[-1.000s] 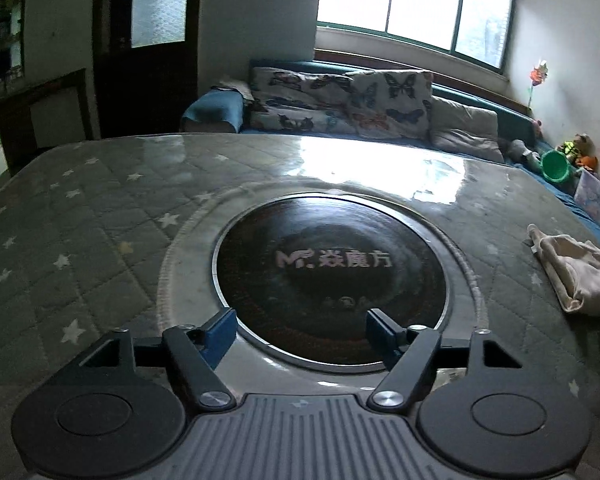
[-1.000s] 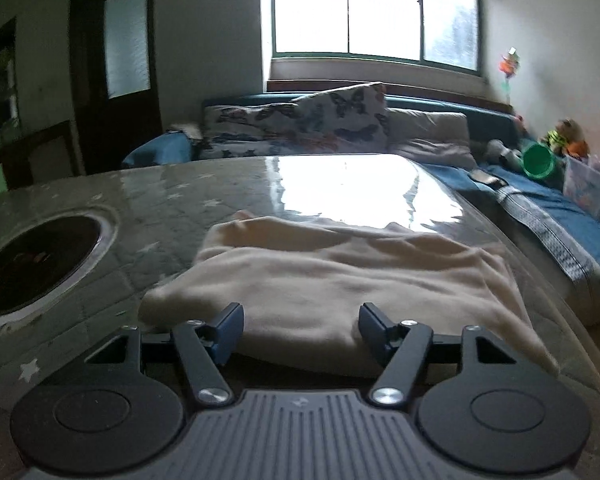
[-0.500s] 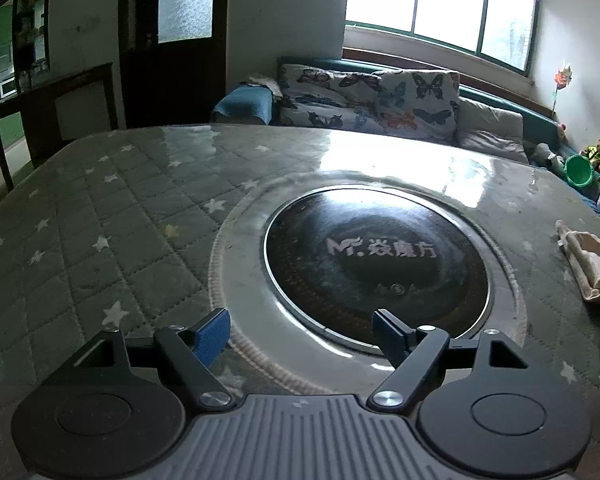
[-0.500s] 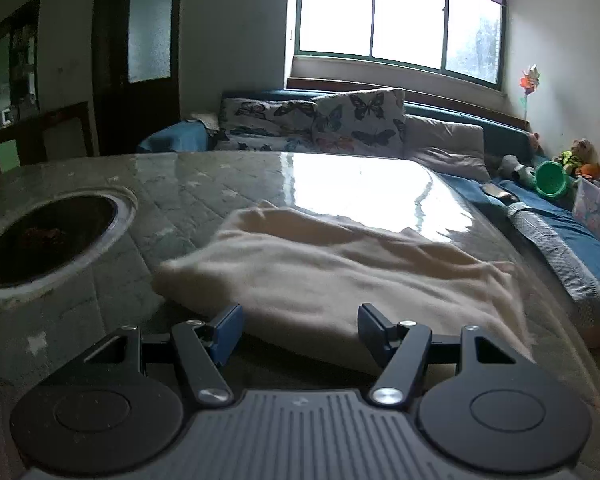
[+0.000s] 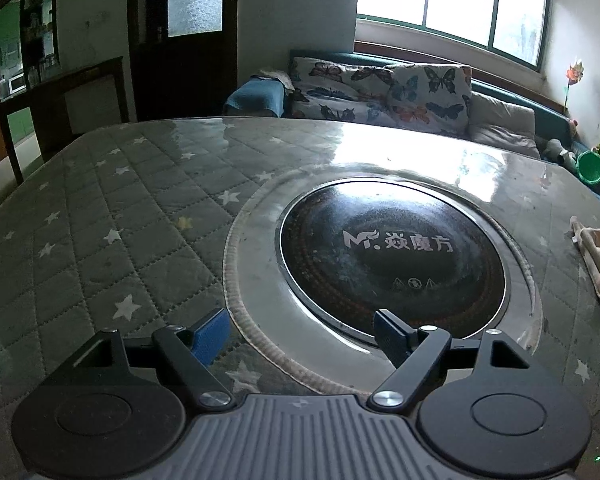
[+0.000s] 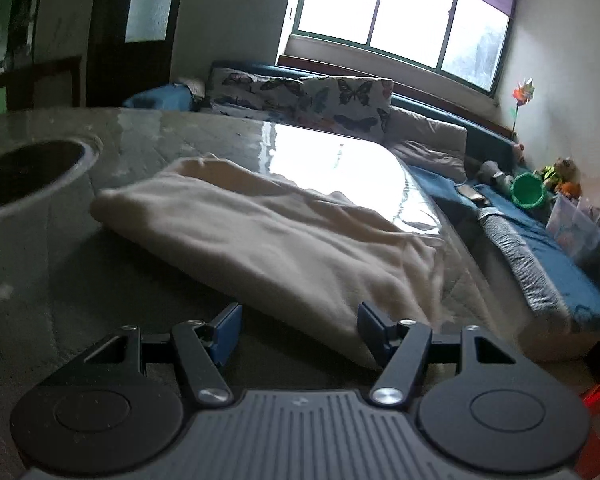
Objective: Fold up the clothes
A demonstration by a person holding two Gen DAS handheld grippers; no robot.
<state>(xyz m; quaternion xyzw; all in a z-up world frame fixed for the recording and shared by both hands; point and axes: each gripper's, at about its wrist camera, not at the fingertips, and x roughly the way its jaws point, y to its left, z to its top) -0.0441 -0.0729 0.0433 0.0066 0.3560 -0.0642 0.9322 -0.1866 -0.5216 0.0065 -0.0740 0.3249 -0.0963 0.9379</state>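
The black round cooktop [image 5: 392,256] bears a white "M" logo and, apparently, "焱魔方".

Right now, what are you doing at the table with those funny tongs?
A person is folding clothes, with tongs in each hand. The right tongs hang open just before the near edge of a cream garment, which already lies folded on the quilted star table cover; they hold nothing. The left tongs, also open and empty, hover off to the side, over the round black cooktop set into the table.
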